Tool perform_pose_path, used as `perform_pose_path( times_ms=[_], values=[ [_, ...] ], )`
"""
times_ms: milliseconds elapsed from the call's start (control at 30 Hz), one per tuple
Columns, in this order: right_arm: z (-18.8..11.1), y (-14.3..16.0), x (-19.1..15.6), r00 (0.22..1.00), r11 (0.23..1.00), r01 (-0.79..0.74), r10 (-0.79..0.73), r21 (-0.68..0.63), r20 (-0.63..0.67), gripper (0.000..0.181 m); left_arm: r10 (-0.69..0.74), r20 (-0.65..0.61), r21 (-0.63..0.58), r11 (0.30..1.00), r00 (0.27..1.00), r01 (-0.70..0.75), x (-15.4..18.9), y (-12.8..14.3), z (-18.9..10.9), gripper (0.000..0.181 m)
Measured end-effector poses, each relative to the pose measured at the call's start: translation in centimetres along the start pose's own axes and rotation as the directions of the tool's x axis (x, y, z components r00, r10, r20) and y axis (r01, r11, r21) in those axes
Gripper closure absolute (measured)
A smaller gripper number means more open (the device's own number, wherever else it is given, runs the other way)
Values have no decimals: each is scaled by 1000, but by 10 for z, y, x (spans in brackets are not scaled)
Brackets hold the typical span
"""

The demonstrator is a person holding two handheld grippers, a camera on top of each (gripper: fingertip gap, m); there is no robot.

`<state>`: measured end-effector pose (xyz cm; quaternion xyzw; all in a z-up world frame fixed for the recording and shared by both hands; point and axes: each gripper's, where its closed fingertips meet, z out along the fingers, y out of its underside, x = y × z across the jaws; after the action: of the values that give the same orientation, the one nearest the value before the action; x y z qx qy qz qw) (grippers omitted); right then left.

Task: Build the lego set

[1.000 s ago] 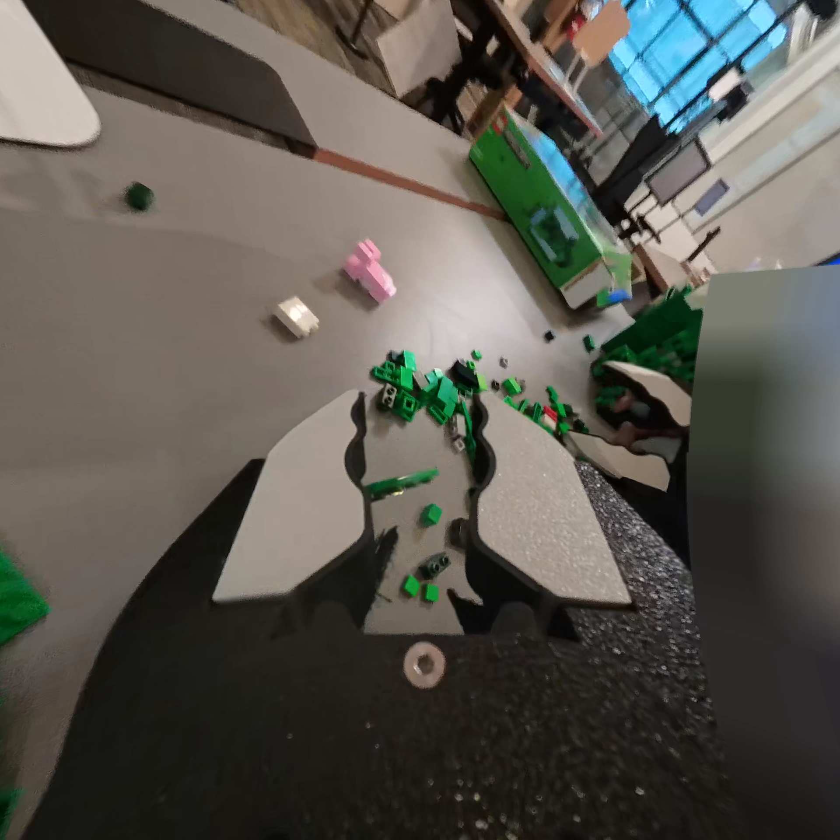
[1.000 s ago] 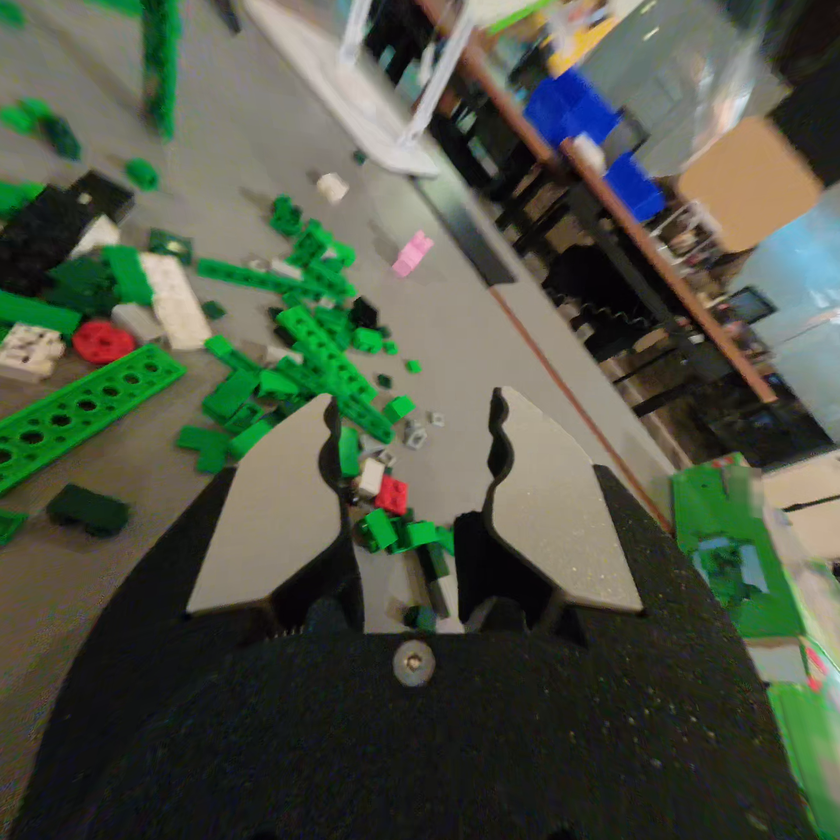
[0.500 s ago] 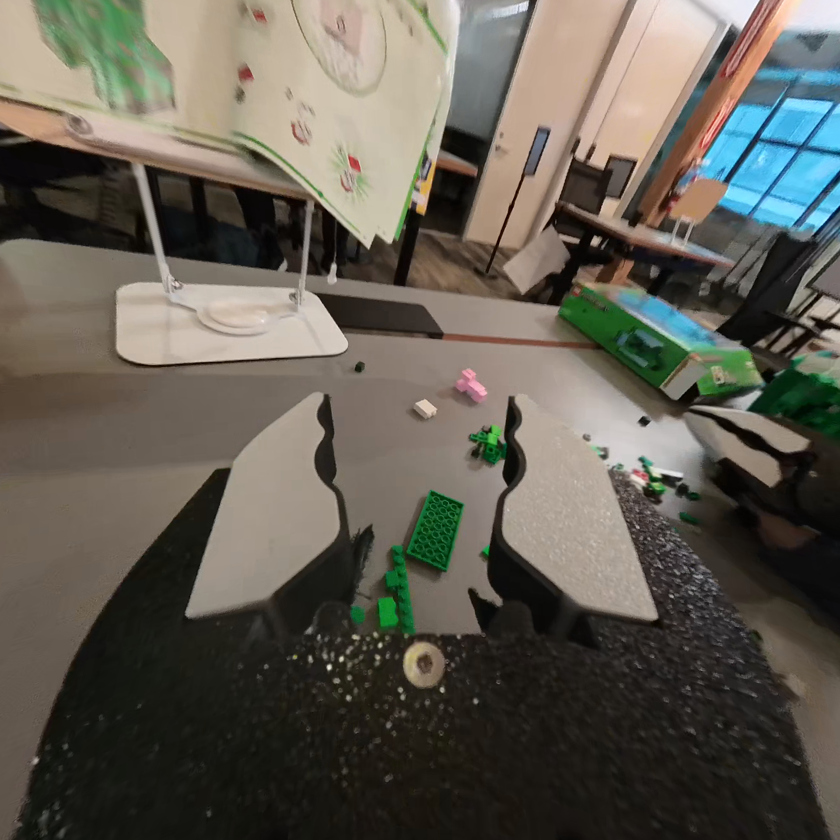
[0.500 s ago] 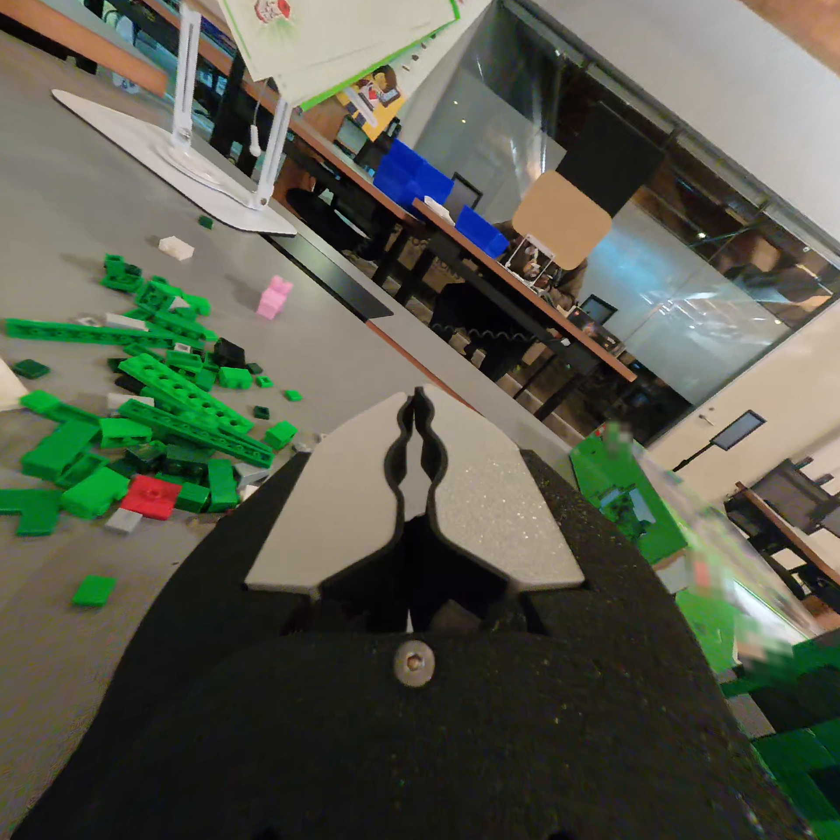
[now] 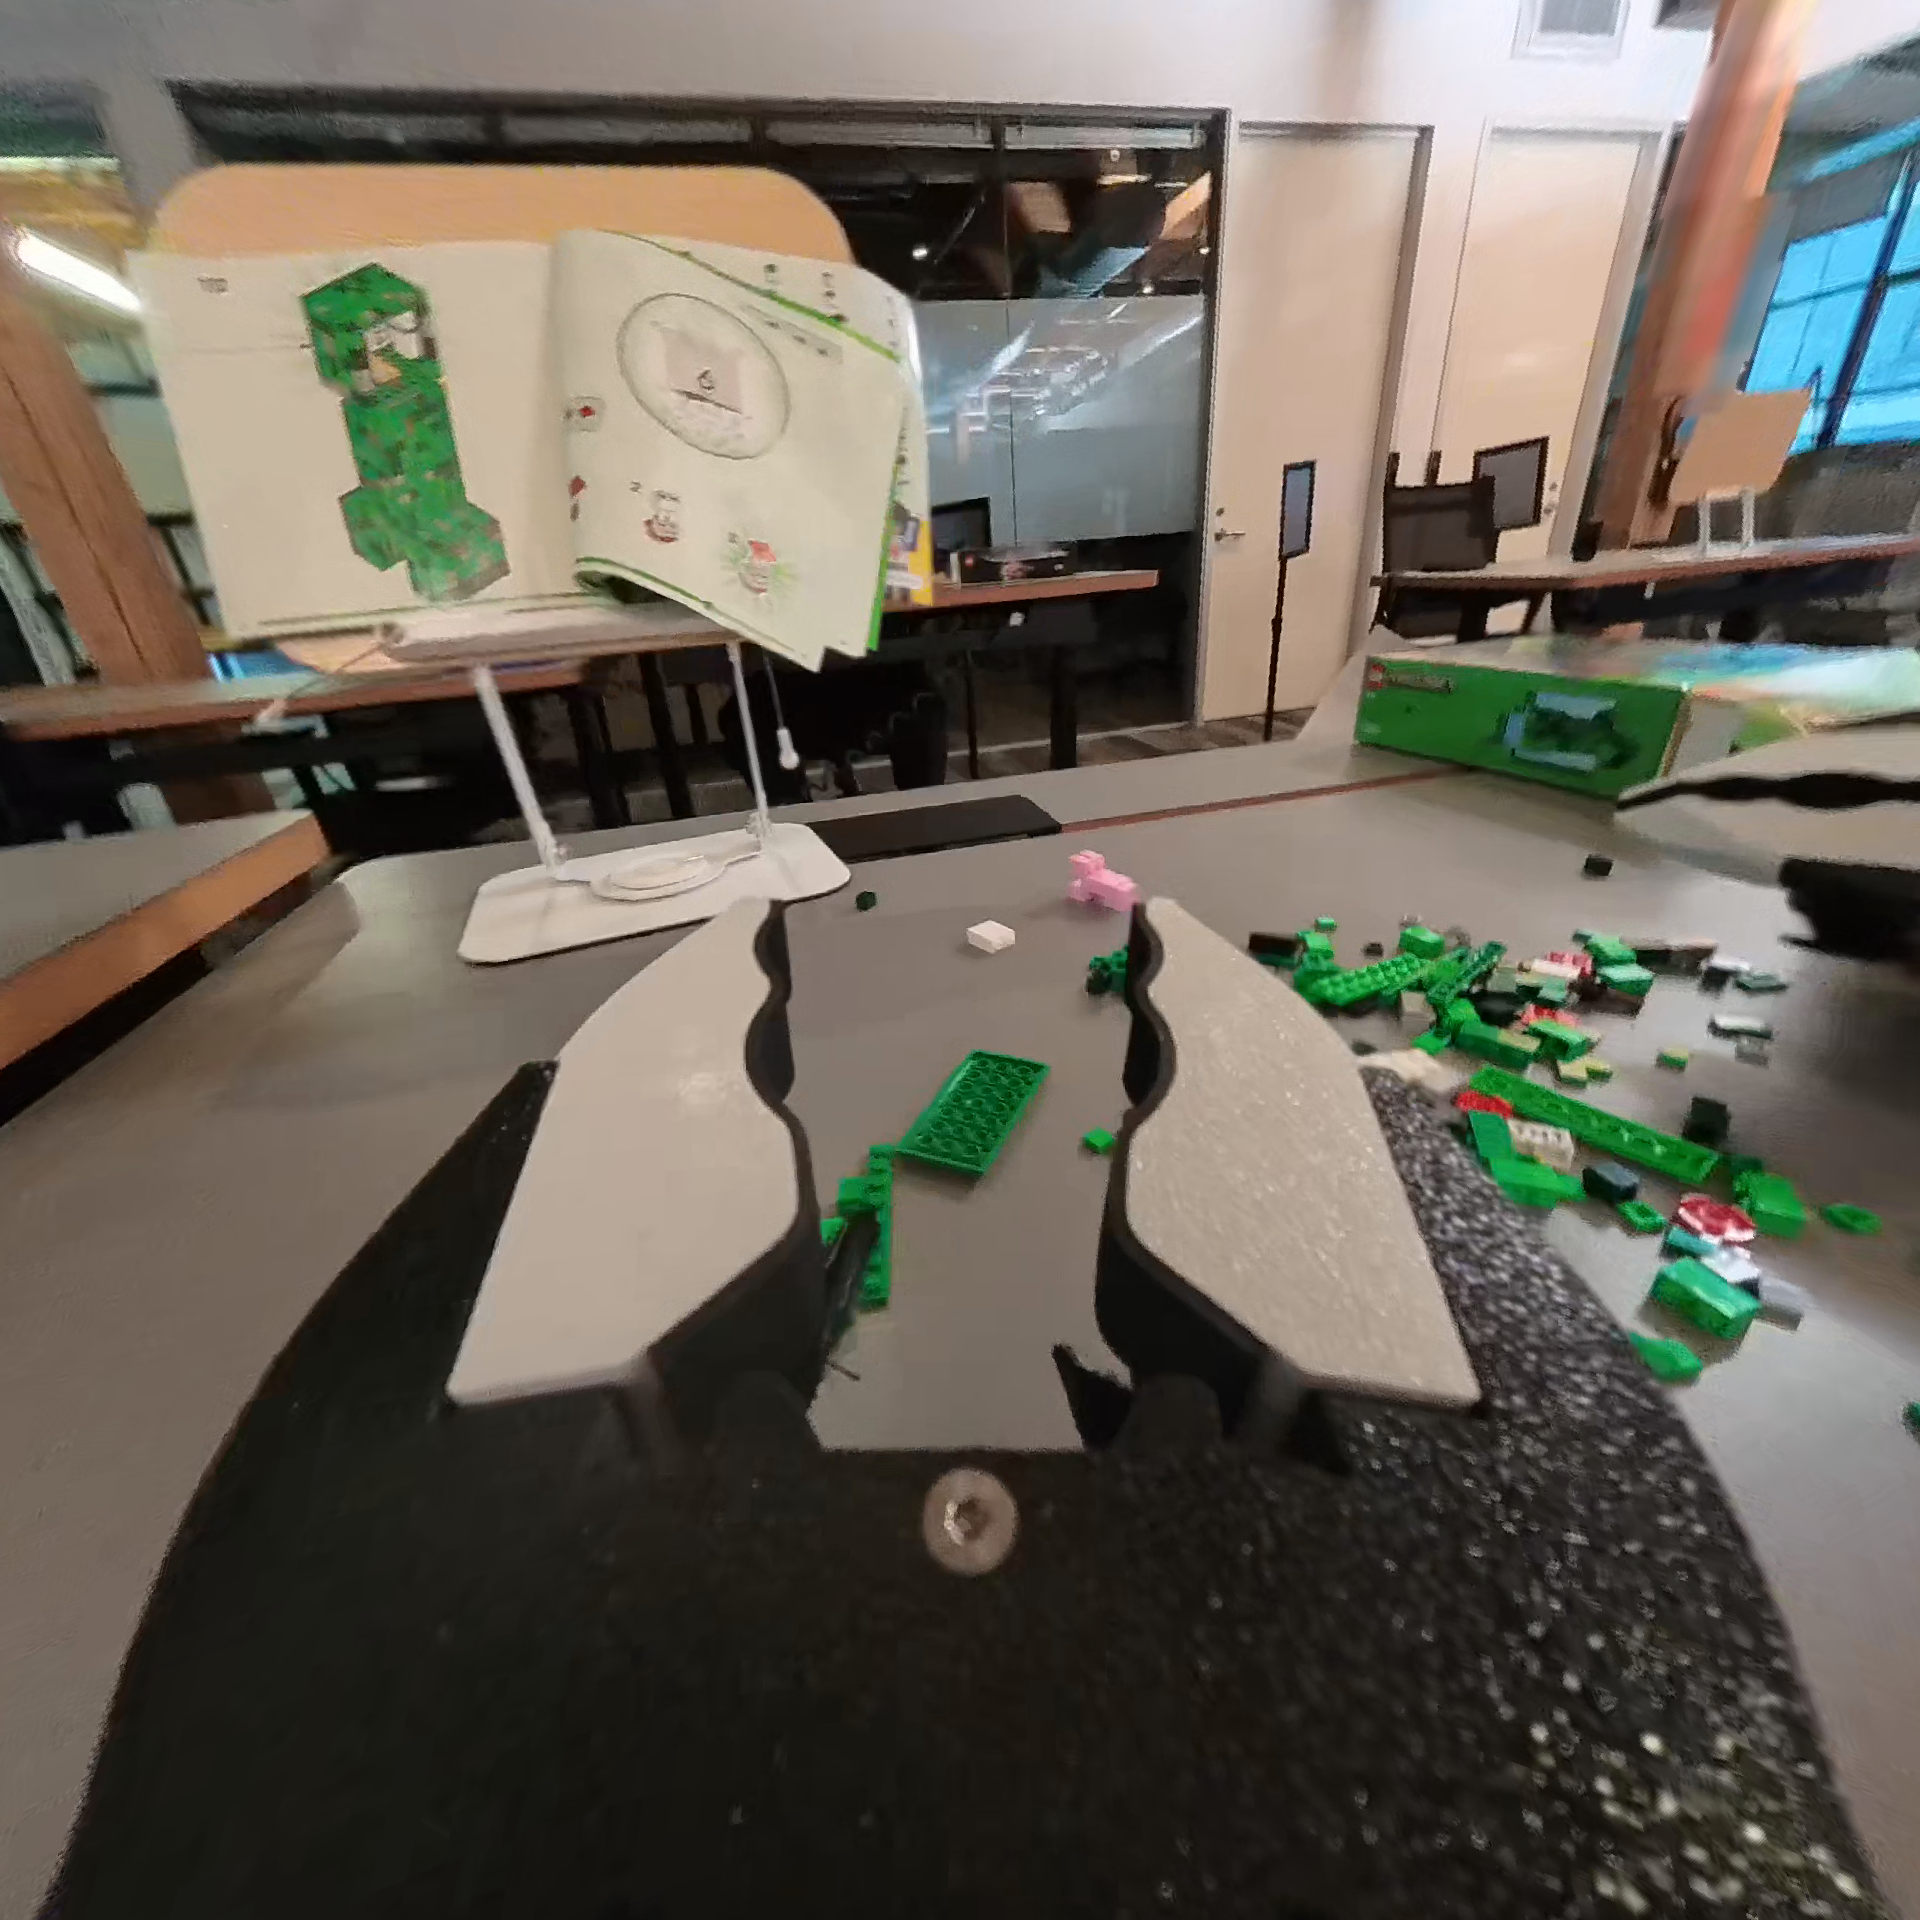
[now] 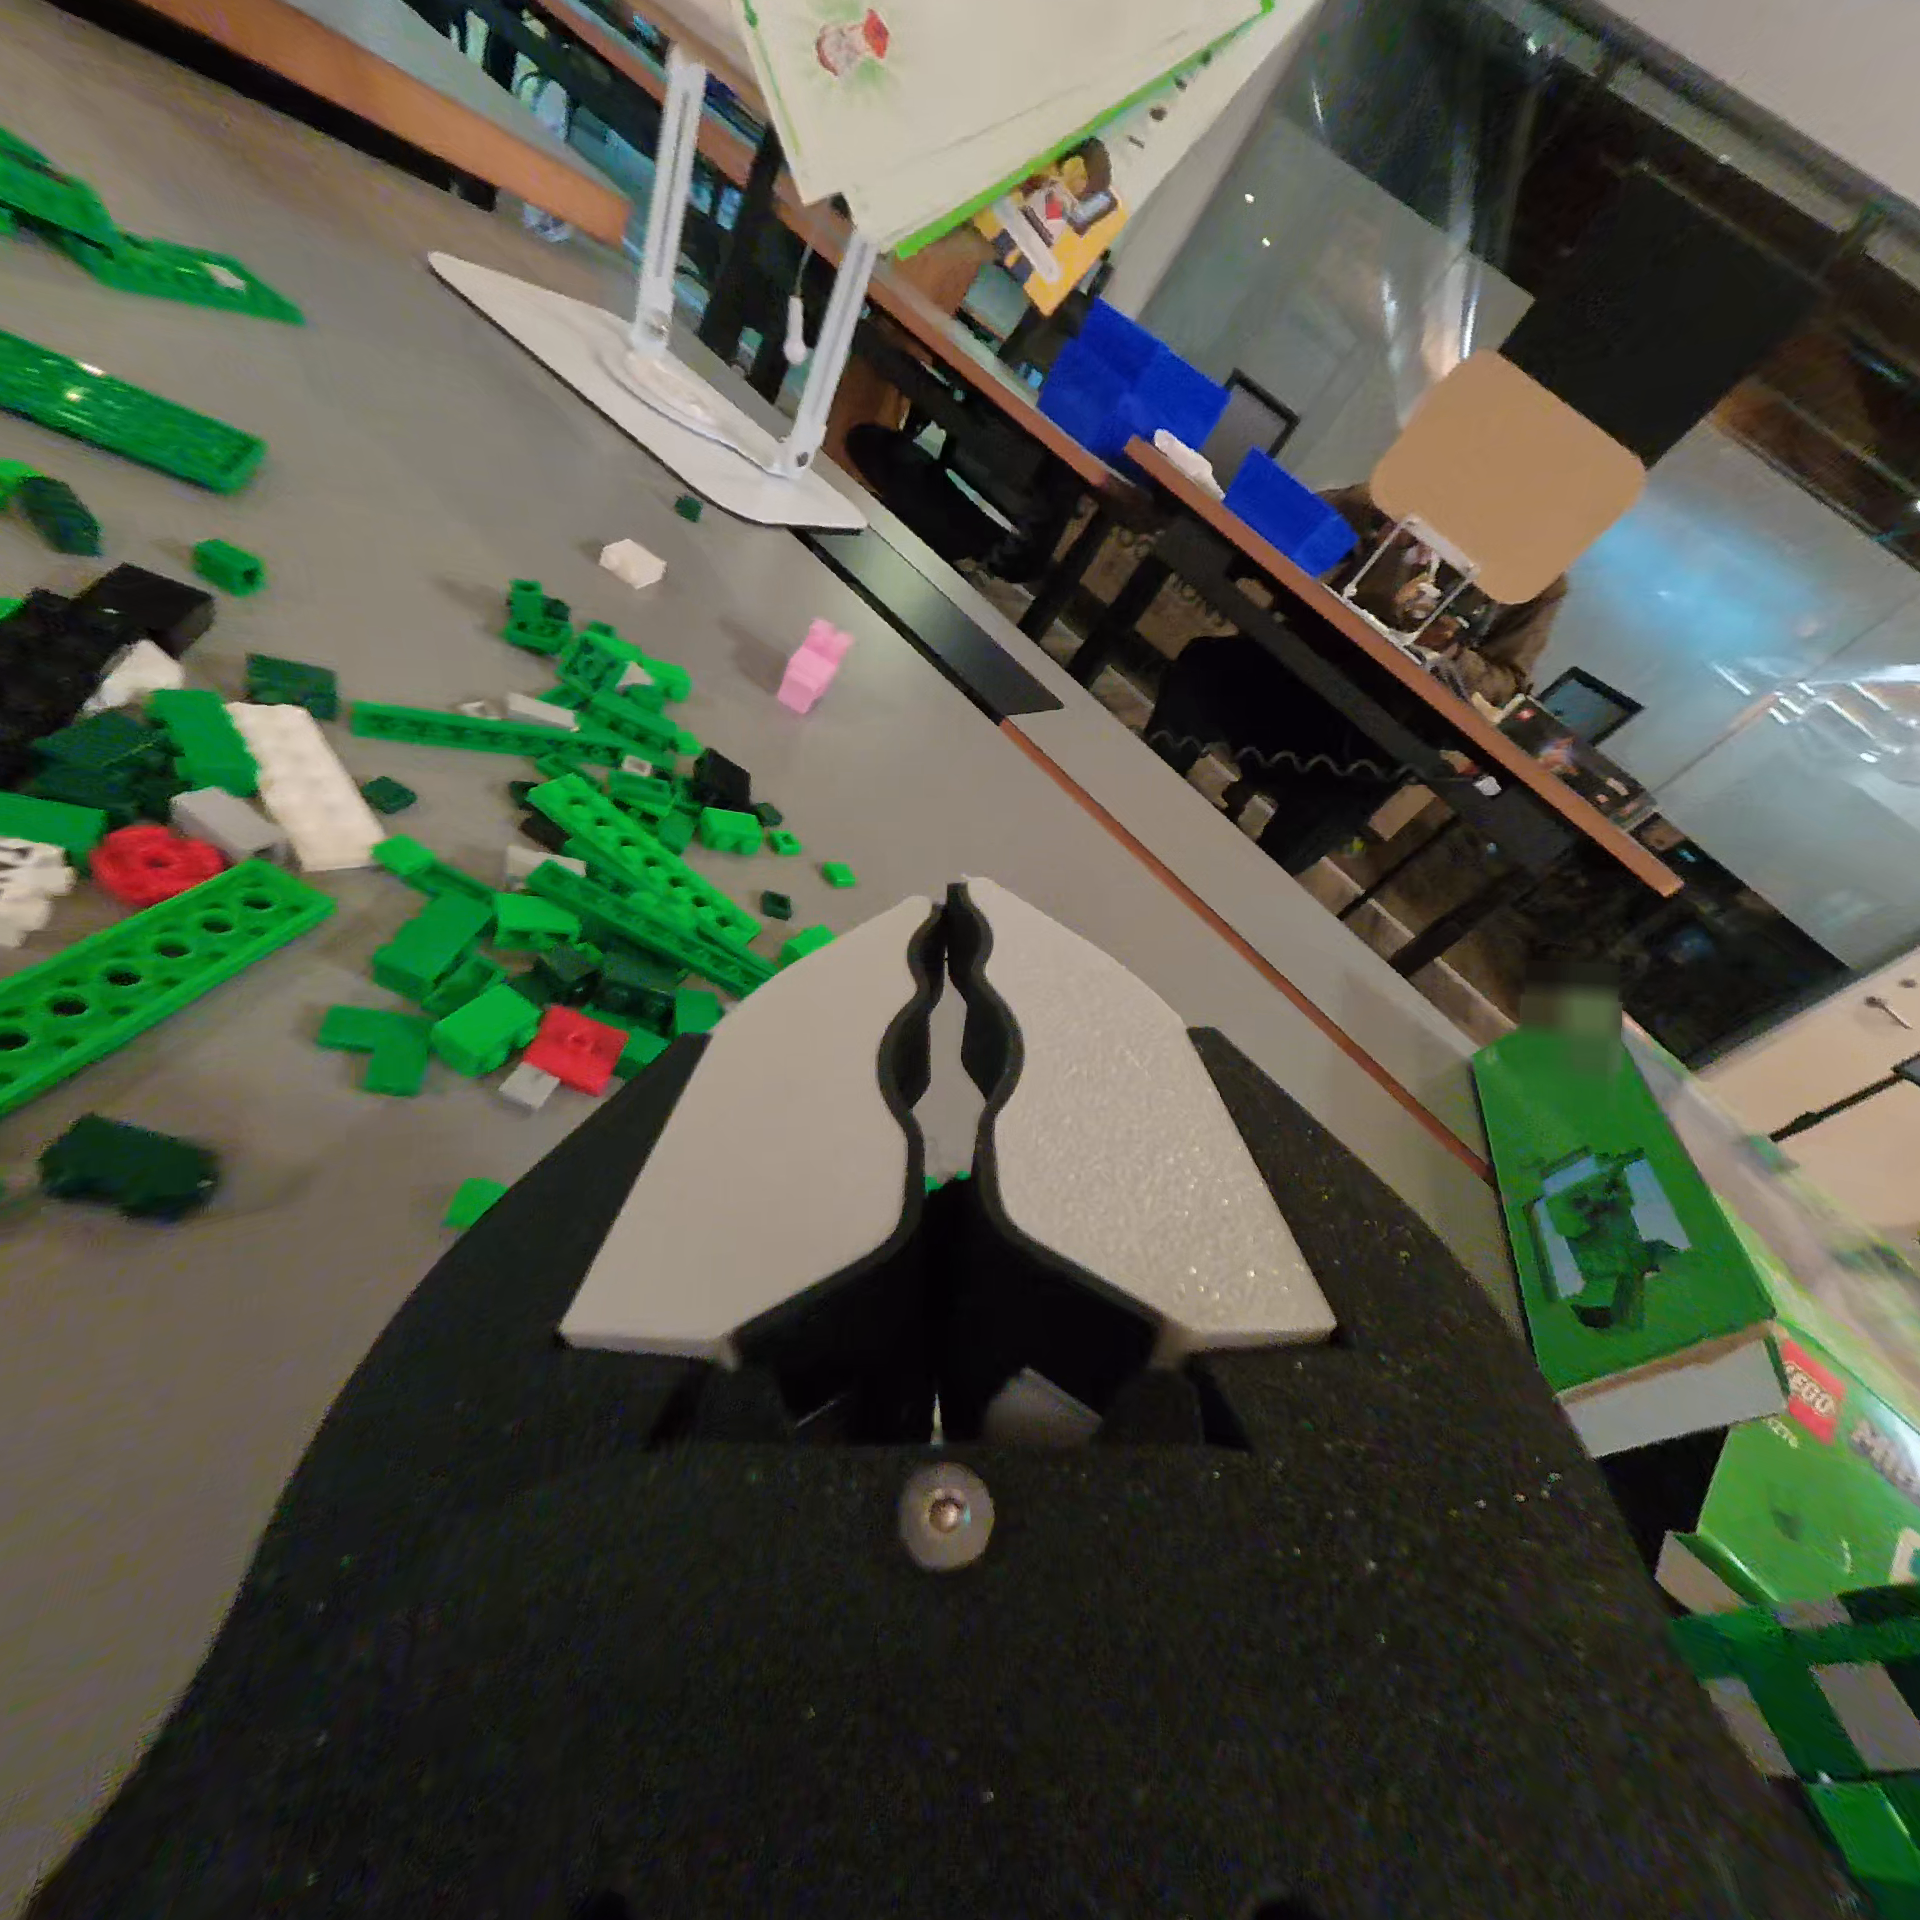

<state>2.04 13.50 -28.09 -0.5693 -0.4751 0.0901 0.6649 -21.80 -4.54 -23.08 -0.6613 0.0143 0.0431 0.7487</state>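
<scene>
My left gripper (image 5: 956, 920) is open and empty, held above the grey table (image 5: 260, 1195). A green studded plate (image 5: 971, 1112) lies on the table between its fingers, with a strip of small green bricks (image 5: 868, 1216) nearer. My right gripper (image 6: 956, 902) is shut, tips touching, with nothing visible between them; it also shows at the right edge of the left wrist view (image 5: 1787, 800). A pile of loose green, white, red and black bricks (image 6: 623, 862) lies left of it. A long green plate with holes (image 6: 135, 977) lies at the far left.
An open instruction booklet (image 5: 540, 447) sits on a white stand (image 5: 655, 894) at the table's back. A pink pig figure (image 5: 1101, 883) and a white brick (image 5: 990, 935) lie near it. The green set box (image 6: 1621, 1216) is at the right. A partial green build (image 6: 1808, 1704) is at the bottom right. The gap from one gripper's tips to the other's is roughly 30 cm. My right gripper is the nearer one to the partial green build (image 6: 1808, 1704): about 15 cm, against 40 cm.
My right gripper went from open over the pile to shut and lifted back. My left gripper stayed open and tilted up from the table to face the booklet.
</scene>
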Motion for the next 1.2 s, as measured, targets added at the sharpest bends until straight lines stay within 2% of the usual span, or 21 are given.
perform_pose_path(
  times_ms=[200, 233, 267, 333, 600, 900, 1033, 1200],
  values=[
    [-6, -4, 6, 998, 997, -60, 61, 41, -6, 180, 128, -72, -54, 990, 989, -132, 27, 11, 9, 123],
    [-7, -4, 8, 997, 996, -79, 80, 50, -14, 176, 140, -70, -57, 988, 988, -144, 27, 12, 10, 124],
    [-7, -5, 11, 995, 994, -97, 98, 54, -27, 156, 142, -72, -56, 988, 987, -146, 28, 12, 10, 124],
    [-7, -5, 13, 992, 992, -118, 120, 54, -31, 141, 126, -78, -52, 990, 989, -130, 27, 12, 11, 124],
    [-5, -7, 4, 993, 992, -114, 113, 52, 21, 135, -6, -117, -75, 997, 993, -3, 23, 18, 13, 124],
    [-5, -5, -1, 997, 997, -75, 75, 22, 22, 128, 68, -180, -89, 992, 981, -85, 39, 22, 16, 125],
    [-21, -2, -3, 990, 991, -135, 135, -14, 31, 124, 62, -198, -91, 993, 978, -81, 41, 22, 16, 125],
    [-63, -12, -3, 981, 981, -193, 193, 2, -2, 127, 75, -162, -37, 996, 984, -82, 37, 12, 11, 124]
  ],
)
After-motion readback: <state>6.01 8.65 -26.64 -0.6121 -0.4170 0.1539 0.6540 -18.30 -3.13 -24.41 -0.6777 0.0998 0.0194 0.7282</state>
